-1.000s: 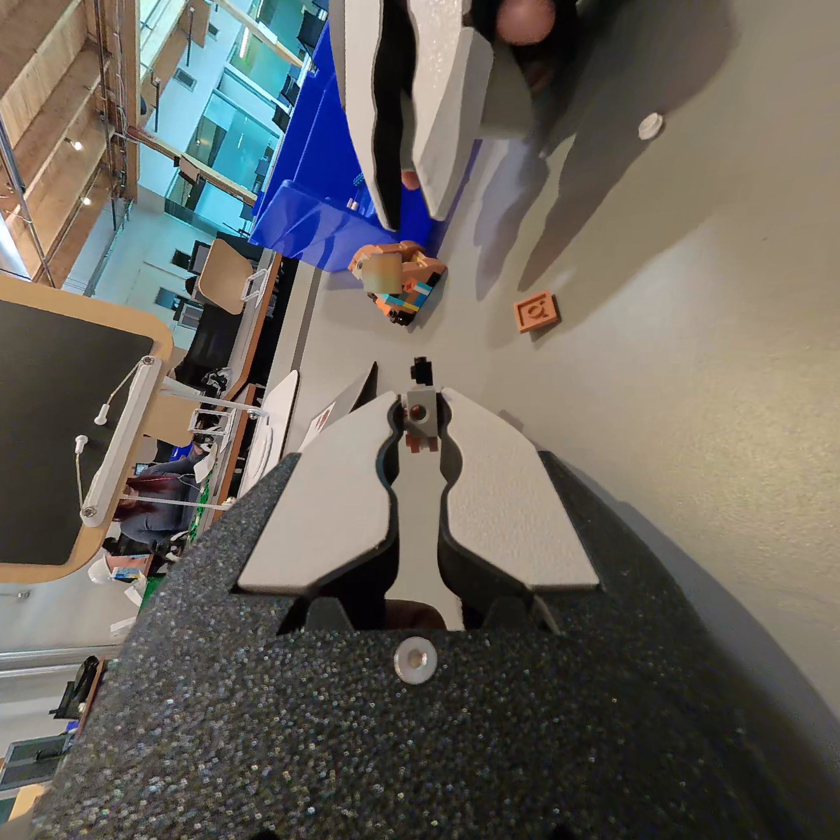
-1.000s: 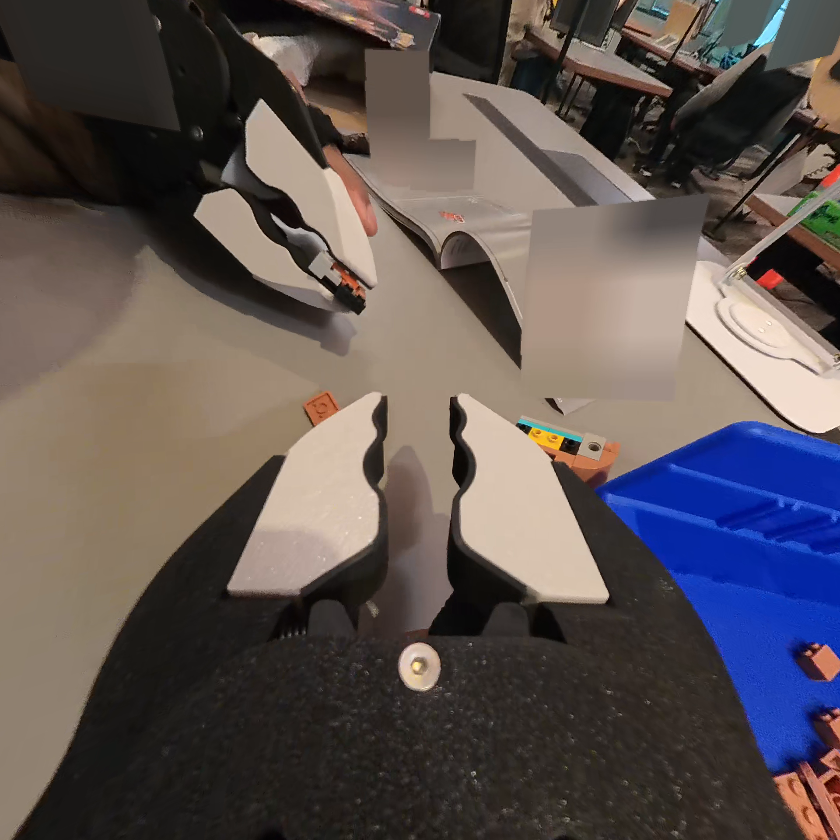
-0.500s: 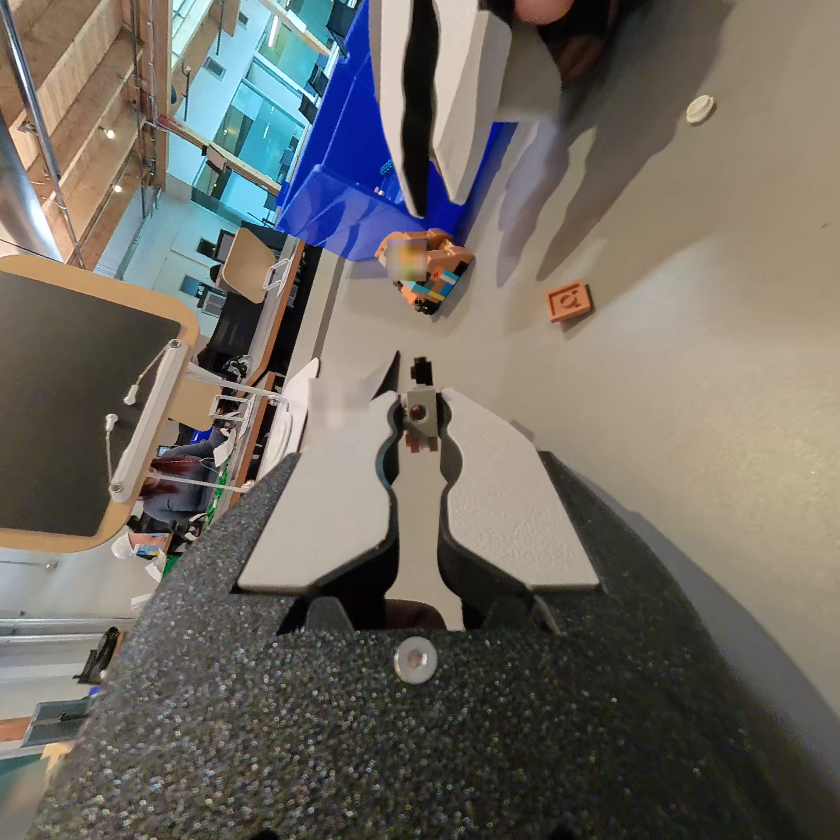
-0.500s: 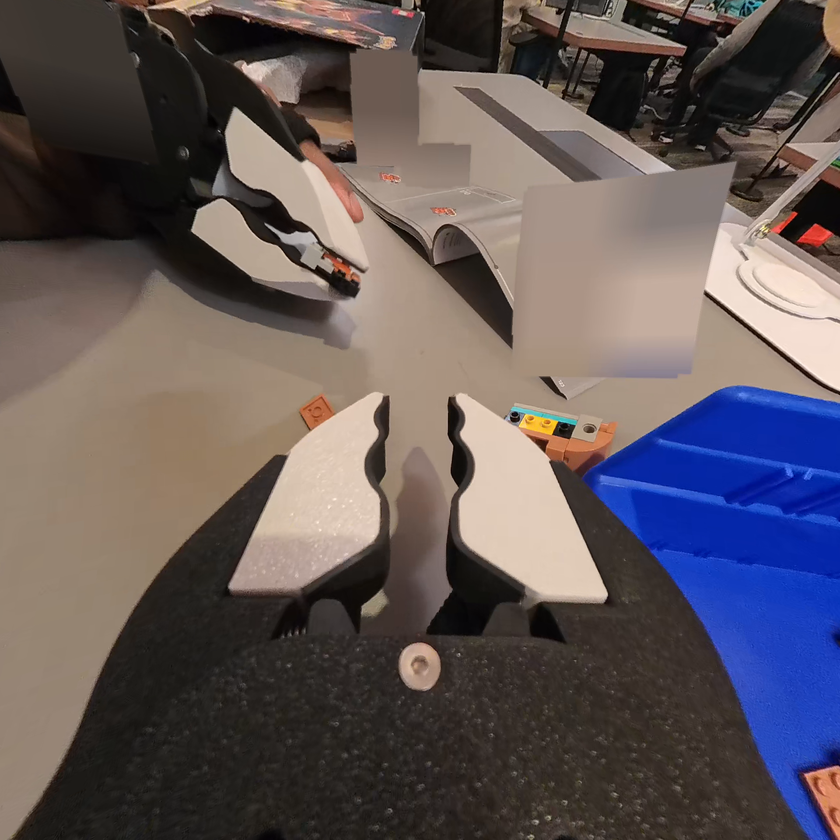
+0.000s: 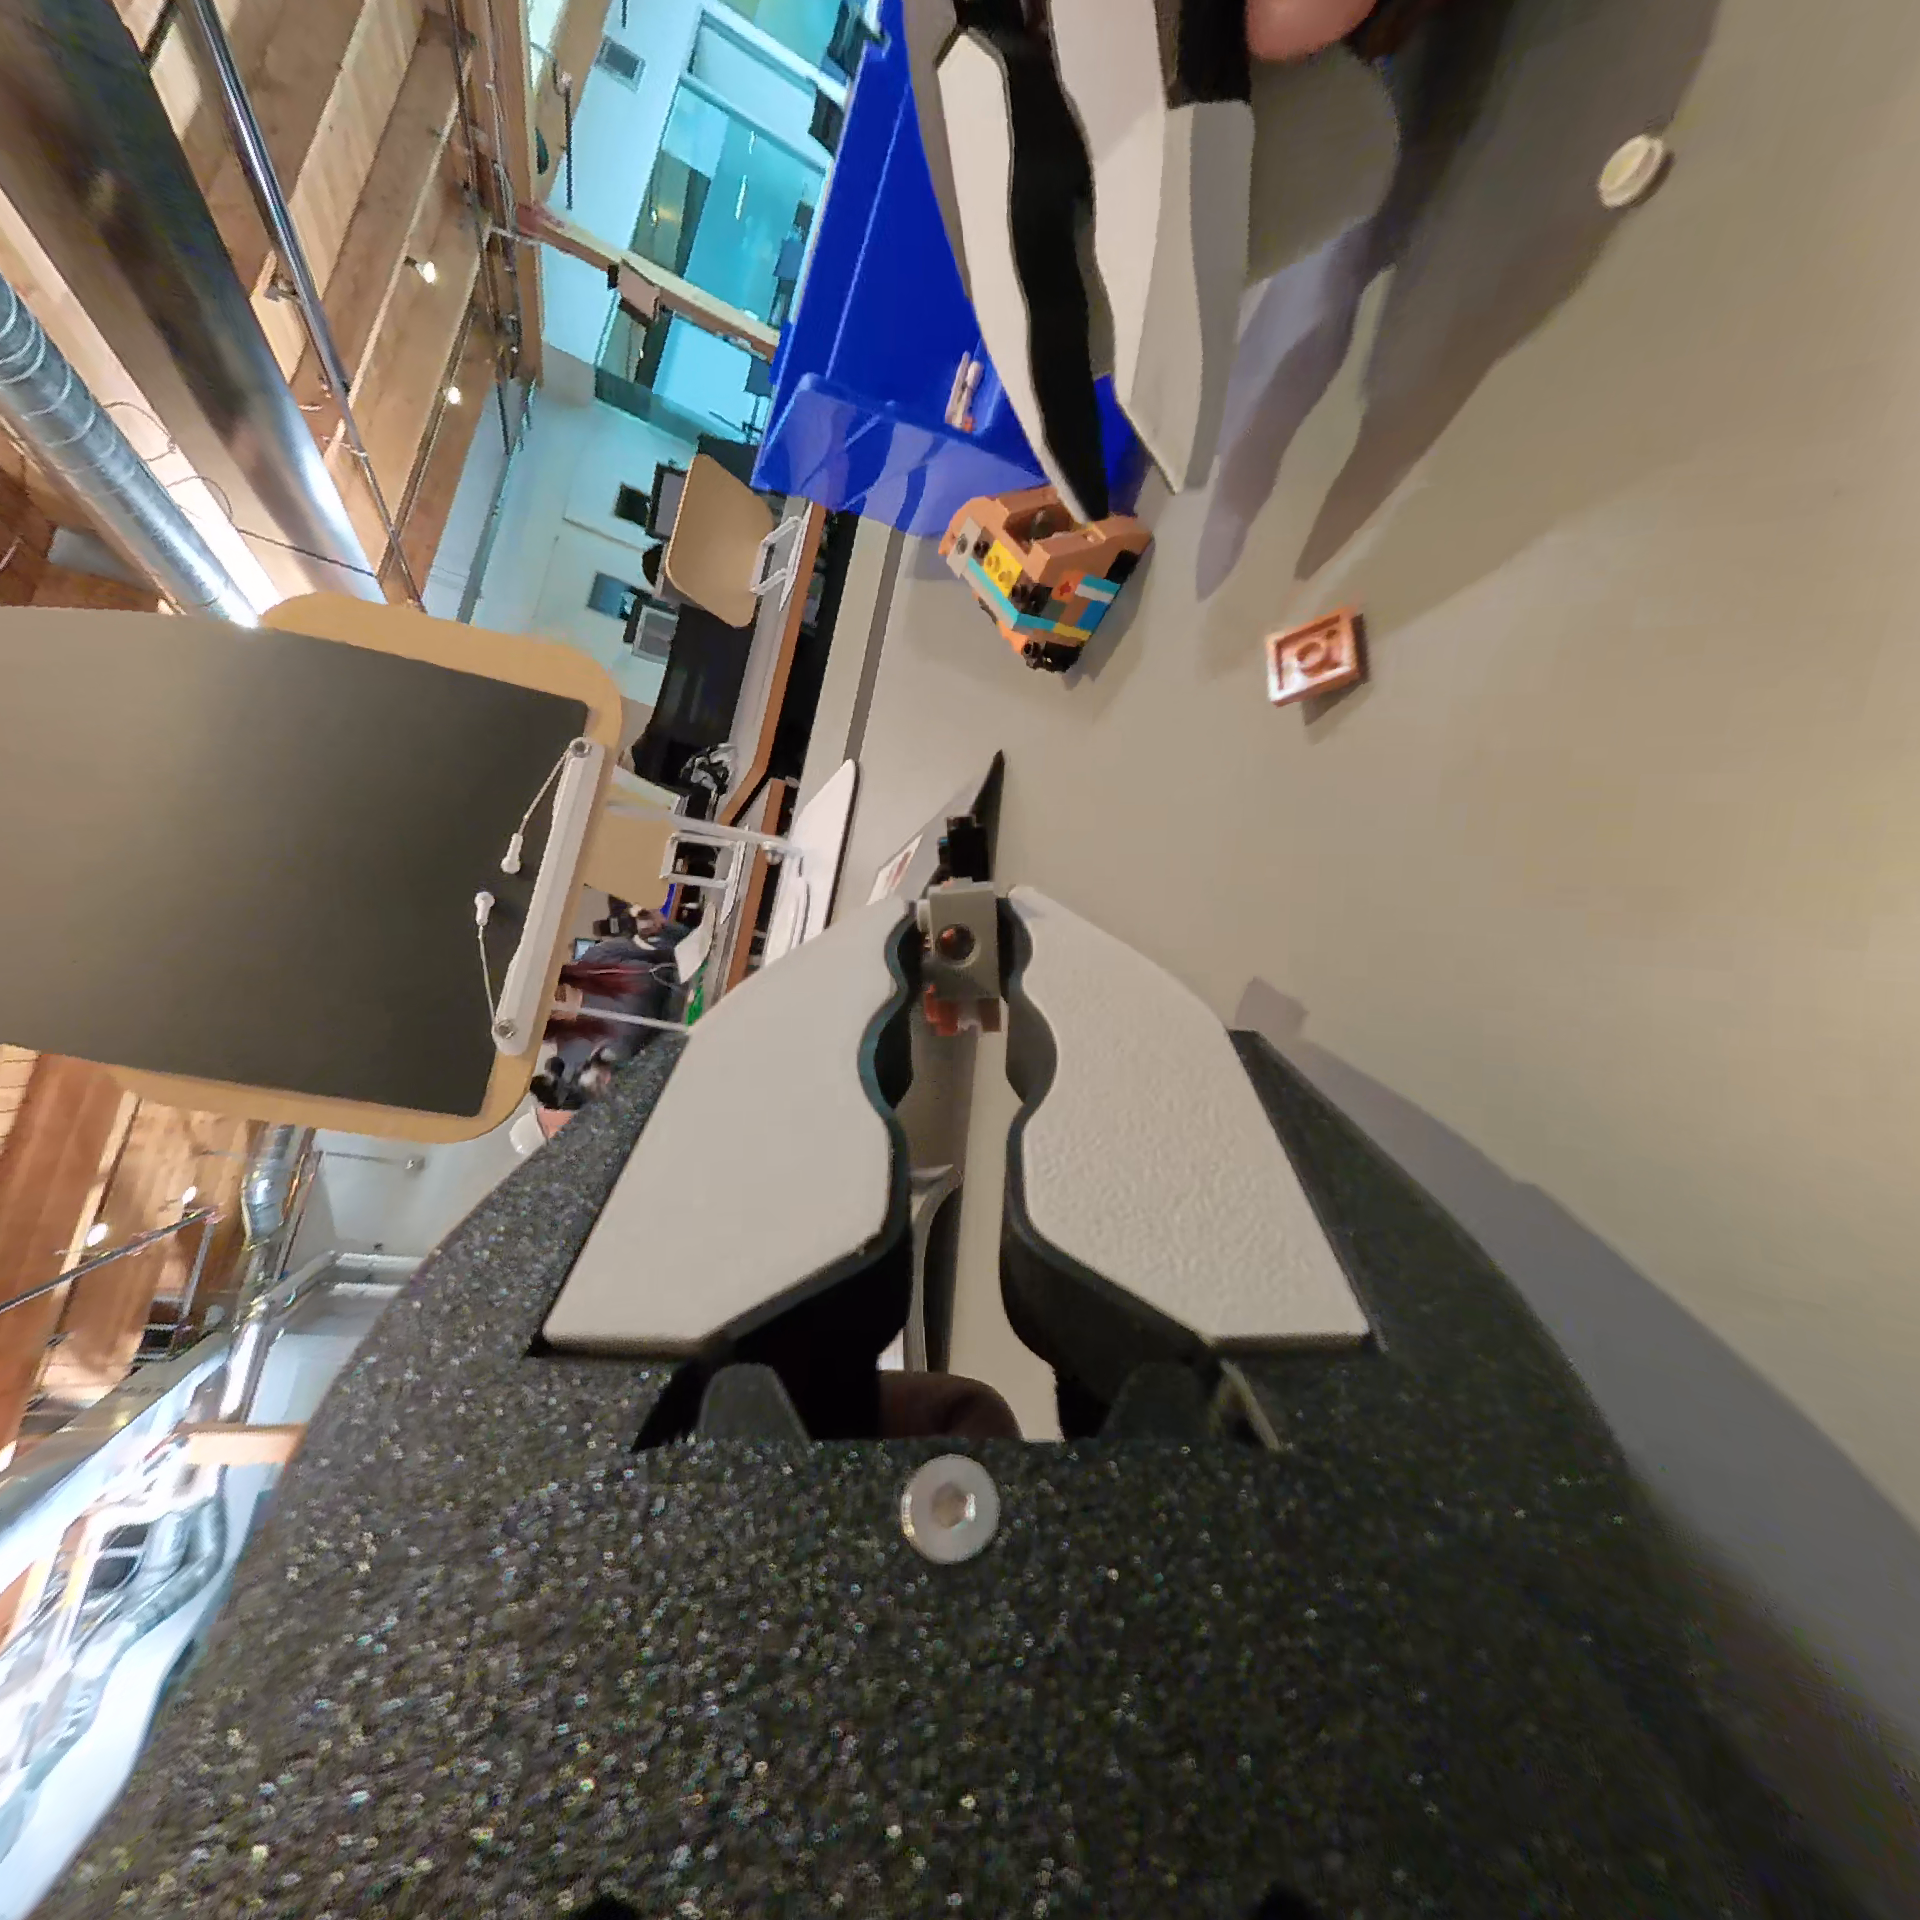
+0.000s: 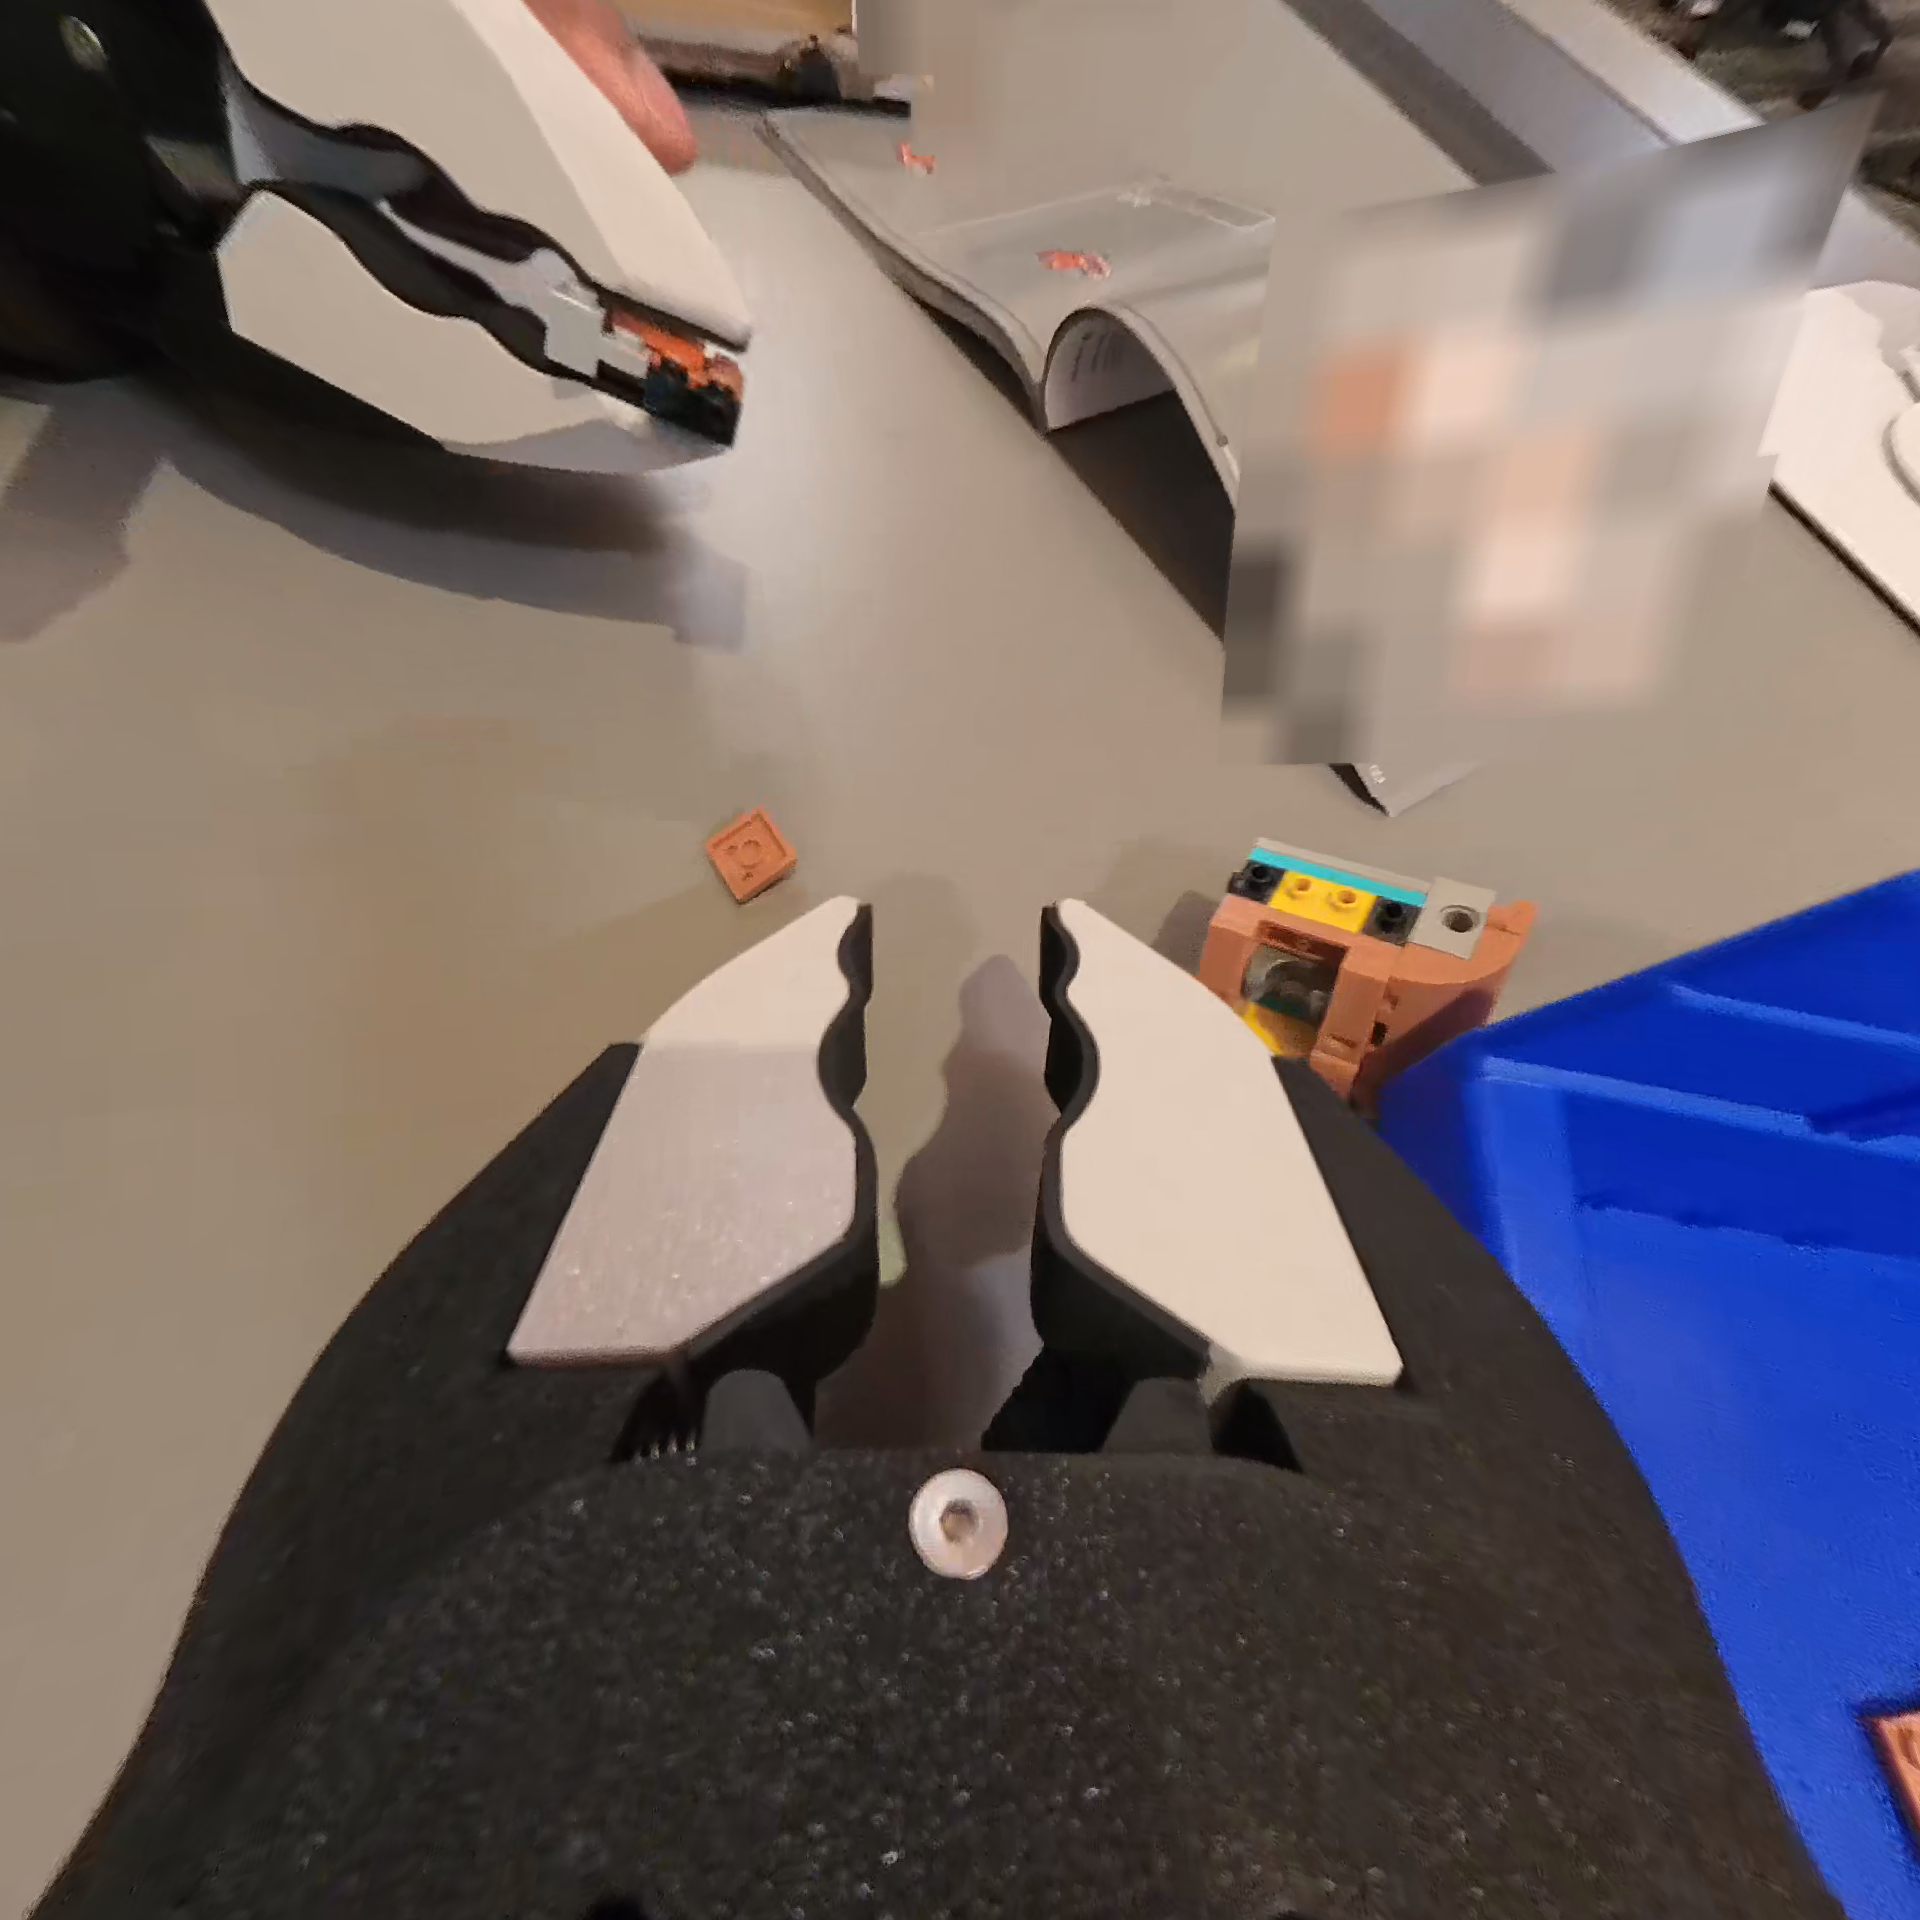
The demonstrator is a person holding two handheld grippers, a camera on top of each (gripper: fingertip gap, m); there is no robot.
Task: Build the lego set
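1. Left gripper (image 5: 961, 914): clamped on a small grey-and-brown lego sub-assembly (image 5: 961, 951), held above the grey bench (image 6: 416, 779).
2. Right gripper (image 6: 954, 914): fingers held apart, nothing gripped, beside the brown multicoloured lego build (image 6: 1361, 966), which rests against the blue plastic tray (image 6: 1714, 1195).

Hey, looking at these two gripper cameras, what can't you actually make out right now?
- Right wrist view: part of the open booklet, under a mosaic patch.
- Right wrist view: the brown piece in the blue bin, cut by the frame edge.
- Left wrist view: most of the small assembly, covered by the left gripper fingers.
- Left wrist view: the right gripper base, cut off at the top edge.
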